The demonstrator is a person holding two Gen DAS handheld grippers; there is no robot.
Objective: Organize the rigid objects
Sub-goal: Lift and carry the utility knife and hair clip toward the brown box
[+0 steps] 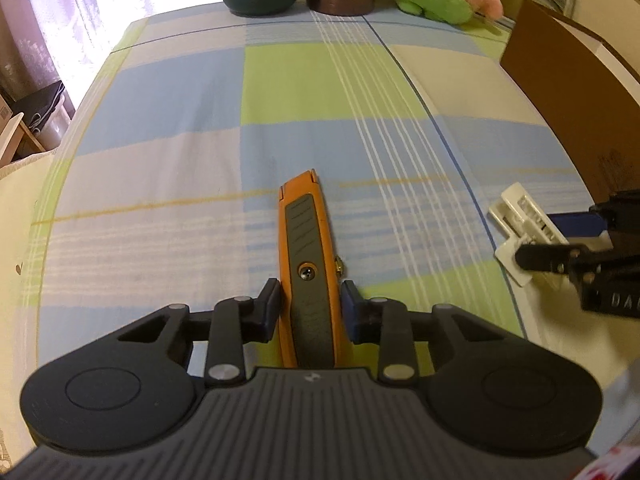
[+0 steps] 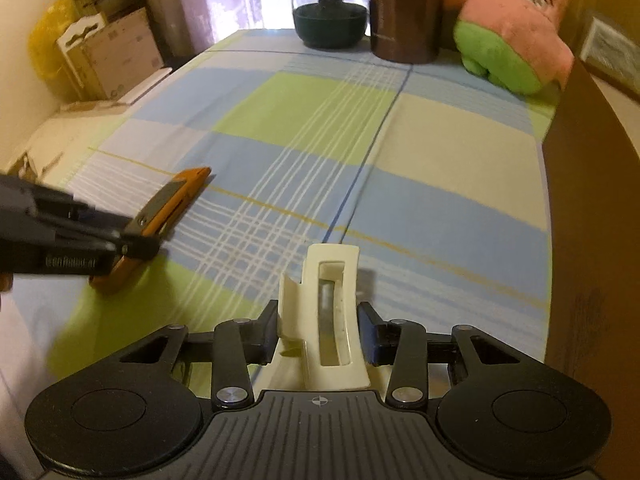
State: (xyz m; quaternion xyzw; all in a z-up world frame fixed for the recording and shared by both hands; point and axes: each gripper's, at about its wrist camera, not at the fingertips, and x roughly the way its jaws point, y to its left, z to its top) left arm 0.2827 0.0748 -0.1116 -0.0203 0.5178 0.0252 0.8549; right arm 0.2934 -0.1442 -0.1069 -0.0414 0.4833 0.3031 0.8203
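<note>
My left gripper [image 1: 309,308] is shut on an orange and grey utility knife [image 1: 306,248], which points forward over the checked tablecloth. It also shows in the right wrist view [image 2: 168,204], held by the left gripper [image 2: 138,246] at the left. My right gripper [image 2: 320,328] is shut on a cream-white plastic hair clip [image 2: 332,312], held just above the cloth. The clip shows in the left wrist view [image 1: 520,224] at the right, in the right gripper [image 1: 536,258].
A brown cardboard box [image 2: 588,240] stands along the table's right side, also in the left wrist view [image 1: 568,92]. At the far edge are a glass jar with a dark base [image 2: 330,20], a brown canister [image 2: 406,12] and a pink and green plush star [image 2: 516,36]. Cartons [image 2: 108,52] stand off the table at the left.
</note>
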